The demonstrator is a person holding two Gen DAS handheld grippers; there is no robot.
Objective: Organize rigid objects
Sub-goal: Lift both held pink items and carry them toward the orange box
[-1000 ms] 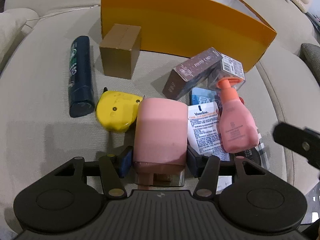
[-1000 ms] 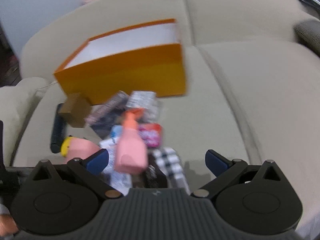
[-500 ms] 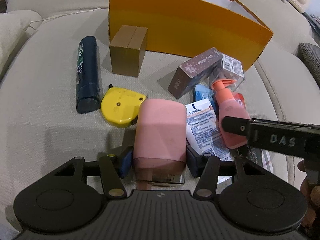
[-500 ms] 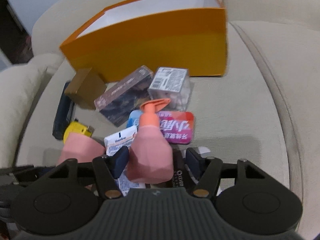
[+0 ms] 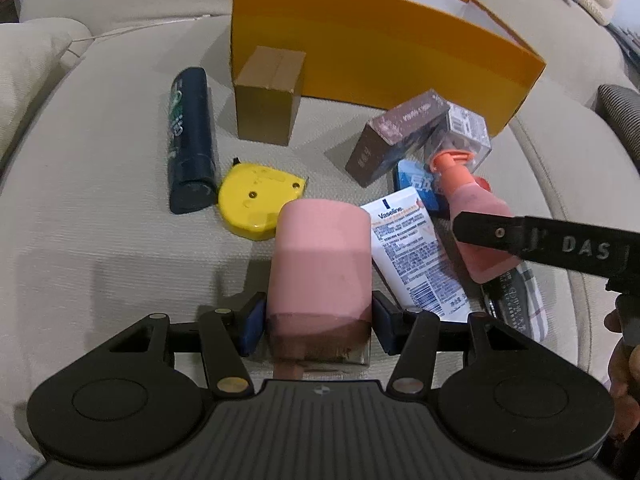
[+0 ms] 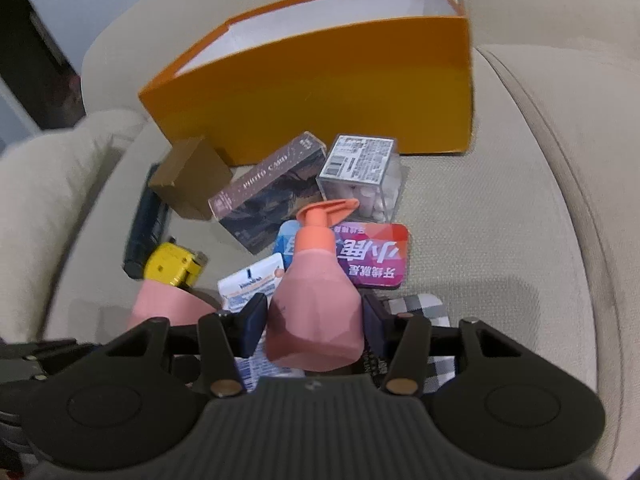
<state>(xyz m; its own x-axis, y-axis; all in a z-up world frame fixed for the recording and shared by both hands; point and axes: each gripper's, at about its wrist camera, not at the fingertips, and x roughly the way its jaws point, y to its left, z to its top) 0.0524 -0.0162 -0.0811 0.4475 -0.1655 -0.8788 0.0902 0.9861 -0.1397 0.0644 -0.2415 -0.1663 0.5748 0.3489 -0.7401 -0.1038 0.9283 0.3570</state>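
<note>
1. The left gripper (image 5: 318, 318) held a pink block (image 5: 320, 258), its 2 blue pads pressed against the block's sides just above the beige sofa seat (image 5: 100, 220).
2. The right gripper (image 6: 314, 320) was closing its jaws on a pink pump bottle (image 6: 316, 304), which sat between the pads, both touching it.
3. The bottle lay over a white tube (image 6: 250, 284) and a red tin (image 6: 376, 256).
4. A yellow tape measure (image 5: 256, 200), a dark can (image 5: 190, 140) and a brown carton (image 5: 268, 96) sat near the open orange box (image 5: 380, 60).
</note>
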